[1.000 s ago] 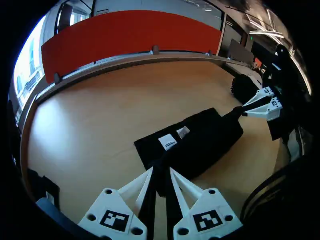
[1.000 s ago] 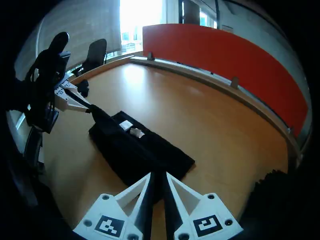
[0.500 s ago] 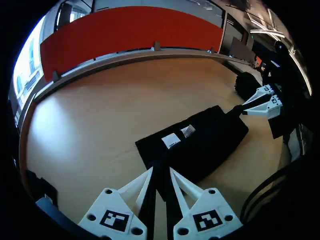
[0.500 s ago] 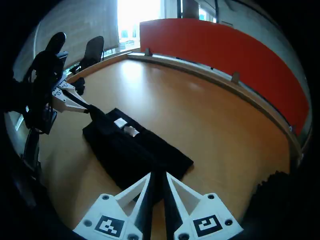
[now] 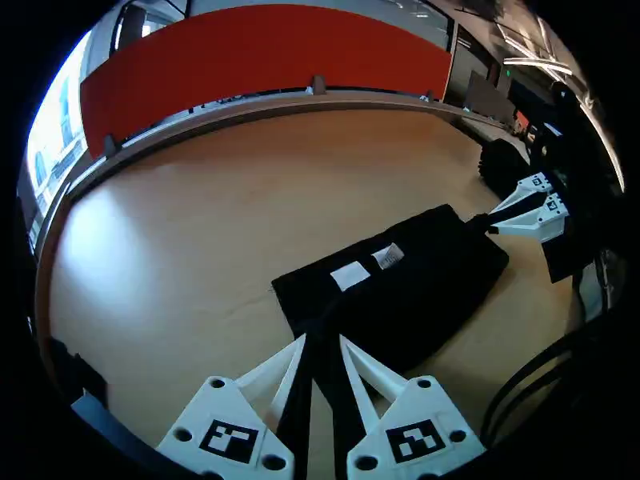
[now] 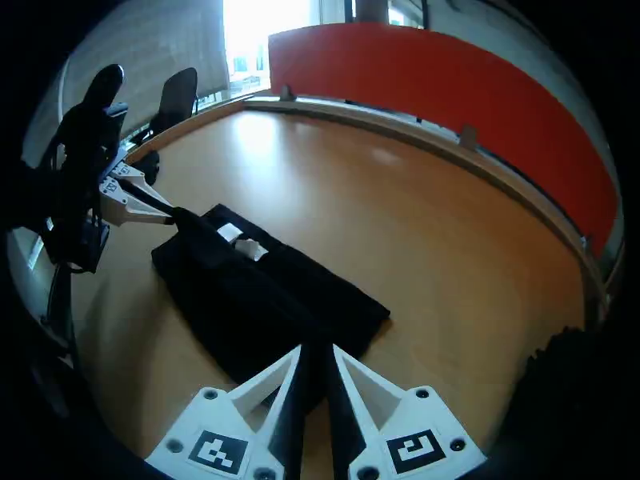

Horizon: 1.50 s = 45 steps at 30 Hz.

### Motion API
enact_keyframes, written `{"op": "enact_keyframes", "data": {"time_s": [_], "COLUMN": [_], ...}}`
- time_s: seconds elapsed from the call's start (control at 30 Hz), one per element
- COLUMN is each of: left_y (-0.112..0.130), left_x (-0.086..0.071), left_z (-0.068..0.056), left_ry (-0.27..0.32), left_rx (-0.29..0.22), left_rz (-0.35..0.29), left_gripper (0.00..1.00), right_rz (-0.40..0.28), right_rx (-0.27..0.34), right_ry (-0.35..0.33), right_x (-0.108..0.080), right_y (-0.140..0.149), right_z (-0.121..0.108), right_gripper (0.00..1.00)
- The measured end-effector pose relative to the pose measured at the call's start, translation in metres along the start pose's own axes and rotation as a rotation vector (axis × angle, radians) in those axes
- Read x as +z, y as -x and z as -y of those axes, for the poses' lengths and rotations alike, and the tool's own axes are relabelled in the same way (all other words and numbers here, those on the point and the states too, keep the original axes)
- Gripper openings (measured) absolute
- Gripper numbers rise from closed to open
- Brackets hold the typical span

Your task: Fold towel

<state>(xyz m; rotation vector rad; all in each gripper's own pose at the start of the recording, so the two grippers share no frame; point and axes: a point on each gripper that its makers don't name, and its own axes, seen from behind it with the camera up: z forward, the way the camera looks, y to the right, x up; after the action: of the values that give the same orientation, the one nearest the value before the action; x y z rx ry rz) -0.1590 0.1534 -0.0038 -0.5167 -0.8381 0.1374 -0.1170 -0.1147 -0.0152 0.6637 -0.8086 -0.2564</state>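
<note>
1. Towel (image 5: 416, 276) lay on the bench (image 5: 184, 224) as a long black band, right of centre, with two white labels (image 5: 350, 276) facing up along its far strip.
2. I had the left gripper (image 5: 322, 340) on the near end, its fingers drawn narrow with black cloth pinched between them. The right gripper (image 6: 318, 348) held the opposite end the same way, fingers close together on the fabric.
3. Over the last second the band had slid a little to the right in the left gripper view and now looked wider and flatter against the wood. The labels had drifted right with it. In the right gripper view the same band had moved left.
4. I read that as the two ends being carried together, taut, and the cloth settling down. By my judgement the lengthwise fold was already in, and bringing one end over to the other was the step to come.
5. The long edges ran fairly straight between my two grips, and I saw no slack bunching in the middle.
6. Open bench stretched wide to the left and far side, up to the raised rim under the orange divider (image 5: 264, 56), so there was plenty of room that way.
7. The right was tighter: a dark bundle (image 5: 500, 164) sat just beyond the right gripper, and I judged a swing there could snag it.
</note>
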Motion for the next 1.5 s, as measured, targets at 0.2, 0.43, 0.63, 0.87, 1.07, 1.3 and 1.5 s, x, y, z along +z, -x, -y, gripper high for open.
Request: {"op": "enact_keyframes", "data": {"time_s": [0.2, 0.43, 0.63, 0.87, 1.07, 1.3, 1.5], "left_y": [0.003, 0.003, 0.002, 0.003, 0.0, -0.006, -0.013], "left_x": [0.007, 0.012, 0.014, 0.016, 0.017, 0.017, 0.018], "left_z": [0.002, 0.008, 0.014, 0.02, 0.024, 0.031, 0.036], "left_ry": [-0.011, -0.034, -0.053, -0.078, -0.091, -0.107, -0.119], "left_rx": [0.001, -0.003, -0.001, 0.009, 0.014, 0.015, 0.017], "left_rz": [0.009, 0.018, 0.021, 0.024, 0.023, 0.018, 0.01], "left_gripper": [0.16, 0.26, 0.42, 0.61, 0.61, 0.61, 0.61], "right_rz": [0.01, 0.033, 0.041, 0.045, 0.041, 0.031, 0.017], "right_rx": [0.007, 0.015, 0.009, 0.009, 0.006, 0.007, 0.011], "right_ry": [0.016, 0.053, 0.074, 0.092, 0.105, 0.122, 0.138], "right_x": [0.005, 0.009, 0.011, 0.013, 0.014, 0.015, 0.017], "right_y": [0.004, 0.009, 0.01, 0.01, 0.007, 0.002, -0.005], "right_z": [-0.004, -0.014, -0.02, -0.027, -0.032, -0.039, -0.046], "right_gripper": [0.17, 0.34, 0.61, 0.82, 0.88, 0.91, 0.92]}}
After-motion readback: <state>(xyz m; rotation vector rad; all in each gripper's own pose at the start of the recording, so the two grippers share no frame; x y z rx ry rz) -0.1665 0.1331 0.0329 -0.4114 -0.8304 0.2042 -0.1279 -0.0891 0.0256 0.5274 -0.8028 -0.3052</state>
